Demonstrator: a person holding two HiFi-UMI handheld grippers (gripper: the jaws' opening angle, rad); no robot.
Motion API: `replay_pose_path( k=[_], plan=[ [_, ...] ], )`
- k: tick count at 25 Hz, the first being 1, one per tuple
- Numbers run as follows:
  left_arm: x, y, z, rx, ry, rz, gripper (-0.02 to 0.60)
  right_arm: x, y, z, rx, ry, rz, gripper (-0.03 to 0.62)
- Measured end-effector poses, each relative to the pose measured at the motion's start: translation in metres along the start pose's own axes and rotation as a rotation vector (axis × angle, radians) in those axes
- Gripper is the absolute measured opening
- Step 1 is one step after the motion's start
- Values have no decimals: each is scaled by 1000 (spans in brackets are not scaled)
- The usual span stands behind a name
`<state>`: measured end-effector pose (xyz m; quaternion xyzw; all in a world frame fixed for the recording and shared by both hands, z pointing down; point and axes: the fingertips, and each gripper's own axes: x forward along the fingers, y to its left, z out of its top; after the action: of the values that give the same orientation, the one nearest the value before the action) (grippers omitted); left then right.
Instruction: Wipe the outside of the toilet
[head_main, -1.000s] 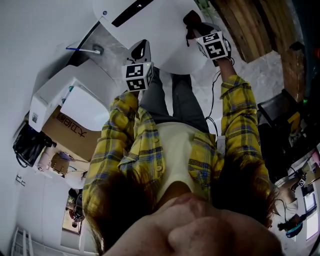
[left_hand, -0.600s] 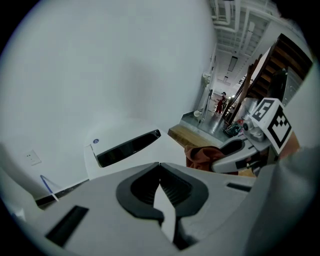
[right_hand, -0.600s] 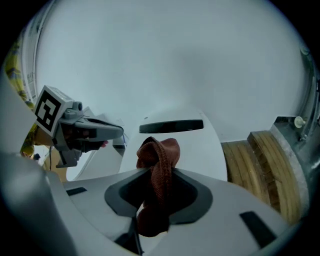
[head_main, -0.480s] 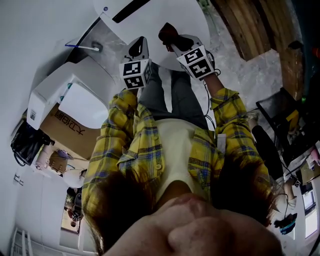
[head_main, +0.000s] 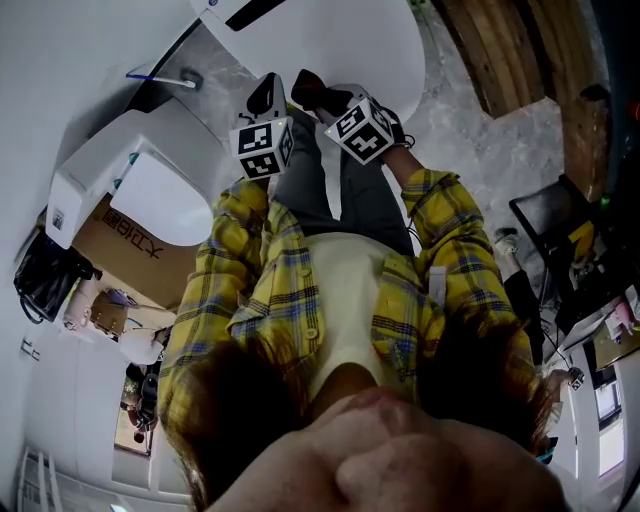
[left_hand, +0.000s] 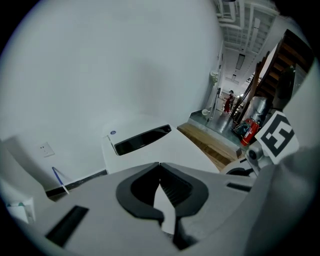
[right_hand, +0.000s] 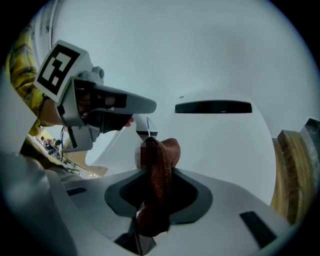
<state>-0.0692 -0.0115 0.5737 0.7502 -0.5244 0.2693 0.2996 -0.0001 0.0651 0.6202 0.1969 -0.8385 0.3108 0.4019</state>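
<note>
Right gripper (right_hand: 151, 146) pinches a rust-brown cloth (right_hand: 159, 200) just over the white toilet (right_hand: 220, 140). Left gripper (left_hand: 159, 166), jaws pressed together, hovers beside it over the toilet. Lettering on the cardboard box (head_main: 130, 255) is too blurred to read.

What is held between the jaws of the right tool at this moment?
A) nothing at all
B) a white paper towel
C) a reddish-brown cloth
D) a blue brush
C: in the right gripper view, the right tool is shut on a reddish-brown cloth, which sticks out past the jaws toward the white toilet.
</note>
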Motion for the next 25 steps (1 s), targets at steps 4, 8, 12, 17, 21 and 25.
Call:
replay_pose_path(
  k=[4,8,12,17,21,25],
  plan=[
    [1,1,-14,-18,26,8,9,16,-1,-15,-50,40,15,124],
    [5,-6,-23,-19,54,-10,9,21,-8,-26,-55,63,10,124],
    [11,-13,-25,-7,71,-30,9,21,-28,-41,-35,86,-27,124],
    [14,-21,-31,20,94,-46,9,10,-59,-56,-12,111,-88,124],
    [17,-29,-32,34,104,-65,9,-2,-84,-60,-14,113,-138,124],
    [19,-41,-29,48,103,-87,9,-16,-112,-65,22,105,-185,124]
  ],
)
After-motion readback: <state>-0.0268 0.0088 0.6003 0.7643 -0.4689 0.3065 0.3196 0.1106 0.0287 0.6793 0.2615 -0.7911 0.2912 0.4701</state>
